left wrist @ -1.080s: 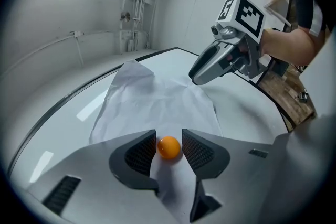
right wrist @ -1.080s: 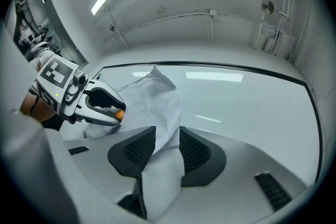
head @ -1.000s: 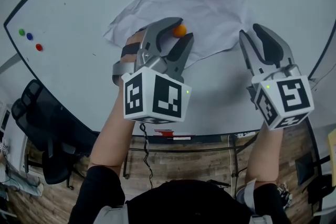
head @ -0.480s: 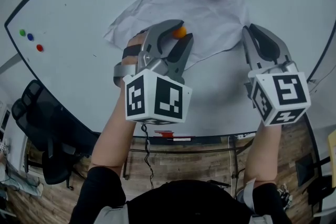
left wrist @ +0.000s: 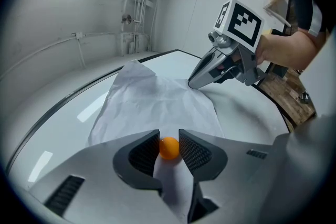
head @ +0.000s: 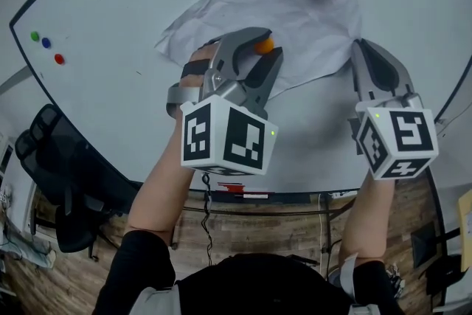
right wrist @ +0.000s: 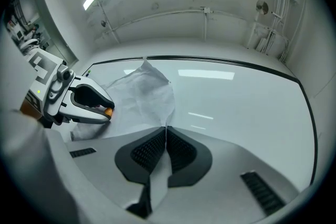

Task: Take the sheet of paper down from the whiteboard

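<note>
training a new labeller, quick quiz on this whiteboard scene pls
1. True or false: the right gripper holds nothing.
2. What sits between the left gripper's jaws? A marker pen; B orange magnet; C eraser.
3. How many small magnets sit on the whiteboard away from the sheet of paper?
Key: 1 false, it is shut on the sheet's edge. 2 B; the jaws have just been closing on it. 3 three: green, blue, red.

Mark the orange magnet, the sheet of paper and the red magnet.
orange magnet (left wrist: 169,148): left gripper view, middle of its round front.
sheet of paper (head: 284,0): head view, middle of the crumpled sheet.
red magnet (head: 59,59): head view, centre of the small dot.
</note>
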The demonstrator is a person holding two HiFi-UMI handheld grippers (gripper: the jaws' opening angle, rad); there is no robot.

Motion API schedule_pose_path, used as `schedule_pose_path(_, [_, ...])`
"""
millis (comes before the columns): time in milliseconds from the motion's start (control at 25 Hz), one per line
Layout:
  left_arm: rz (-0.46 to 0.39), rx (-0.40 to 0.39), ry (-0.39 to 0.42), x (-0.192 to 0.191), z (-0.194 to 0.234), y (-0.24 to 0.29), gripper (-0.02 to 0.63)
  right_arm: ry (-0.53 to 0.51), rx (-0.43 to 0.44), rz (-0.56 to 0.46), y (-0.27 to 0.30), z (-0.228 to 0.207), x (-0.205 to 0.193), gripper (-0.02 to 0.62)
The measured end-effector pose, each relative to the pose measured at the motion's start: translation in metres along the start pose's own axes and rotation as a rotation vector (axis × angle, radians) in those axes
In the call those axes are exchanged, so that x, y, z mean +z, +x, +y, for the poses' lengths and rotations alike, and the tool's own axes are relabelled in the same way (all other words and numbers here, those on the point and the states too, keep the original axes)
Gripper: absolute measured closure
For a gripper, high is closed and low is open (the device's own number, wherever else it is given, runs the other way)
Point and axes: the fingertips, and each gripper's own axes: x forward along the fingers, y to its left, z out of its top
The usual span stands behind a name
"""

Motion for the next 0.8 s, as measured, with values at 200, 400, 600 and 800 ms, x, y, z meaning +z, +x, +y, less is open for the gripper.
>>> schedule_pose_path(200, [-0.005,-0.009,0.000,-0.001,0.000,-0.001,0.480,0.011,-0.005,-0.013,-0.001,0.000,0.001,0.574])
schedule_pose_path(400, [-0.006,-0.020,-0.001,-0.001,0.000,0.000,0.480,0.010,-0.003,-0.014,-0.001,0.000,0.002,0.575])
schedule_pose_path(600, [-0.008,-0.023,-0.003,0.000,-0.001,-0.002,0.481,0.011,-0.003,-0.017,-0.003,0.000,0.004,0.575])
schedule_pose_path(800, [-0.067,-0.017,-0.004,0.018,0.000,-0.016,0.482,0.014,-0.007,-0.017,-0.004,-0.001,0.003,0.575])
